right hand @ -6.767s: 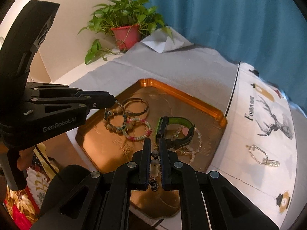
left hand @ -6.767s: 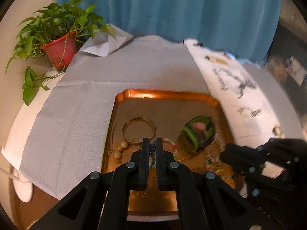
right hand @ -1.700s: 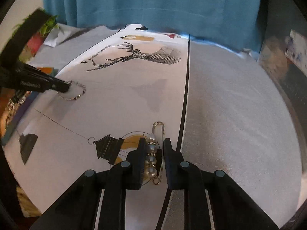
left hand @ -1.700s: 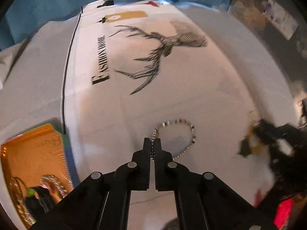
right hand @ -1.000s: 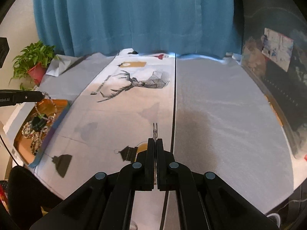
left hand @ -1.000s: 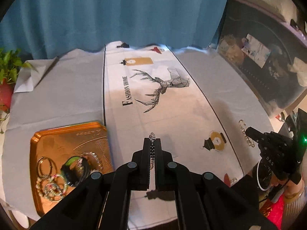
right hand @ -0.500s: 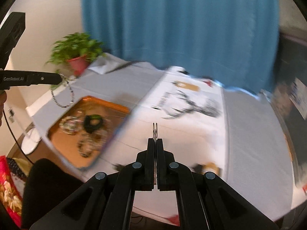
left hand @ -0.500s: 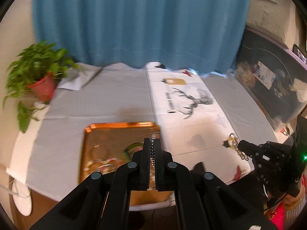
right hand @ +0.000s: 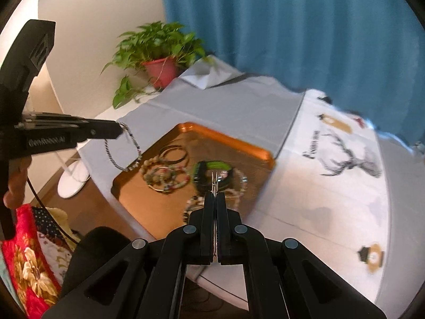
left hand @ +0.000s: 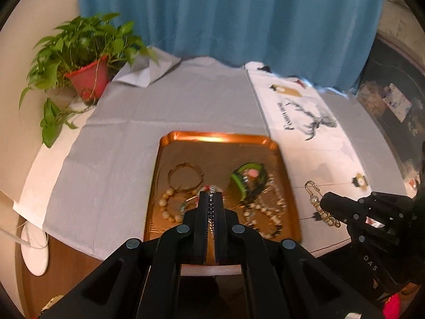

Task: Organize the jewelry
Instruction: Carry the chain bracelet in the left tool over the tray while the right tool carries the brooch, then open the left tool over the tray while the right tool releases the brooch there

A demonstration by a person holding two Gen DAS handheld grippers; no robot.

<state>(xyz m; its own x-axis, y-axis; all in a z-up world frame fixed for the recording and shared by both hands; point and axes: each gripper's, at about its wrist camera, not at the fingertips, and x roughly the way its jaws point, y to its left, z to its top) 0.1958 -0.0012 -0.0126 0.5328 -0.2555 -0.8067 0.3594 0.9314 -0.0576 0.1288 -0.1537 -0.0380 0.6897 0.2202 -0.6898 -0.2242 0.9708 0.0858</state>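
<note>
L hand-held gripper: clenched on bead chain bracelet; in R wrist view the loop hangs free below its tip, over the near-left edge of the tray.
R hand-held gripper: clenched on pearl pin brooch; in L wrist view the pin w/ pearls sticks out past its tip, above the white runner, just right of the tray.
Tray: copper, on tabletop, directly ahead of & below L hand-held gripper; ahead-left of R one.
In tray: gold bangle ahead-left of L tip; green-black watch ahead-right; beige bead bracelet just left of L fingers; pearl/mixed strands just right. Pieces overlap, exact count can't tell.
Tabletop: round, white, covered by grey cloth.
Runner: white w/ deer print & lantern motifs, to the right of both hand-held grippers.
Plant: green, red pot, far ahead-left of L hand-held gripper, at tabletop rim.
Curtain: blue, beyond tabletop.
Person: hand on L tool's grip, lower left in R wrist view.
</note>
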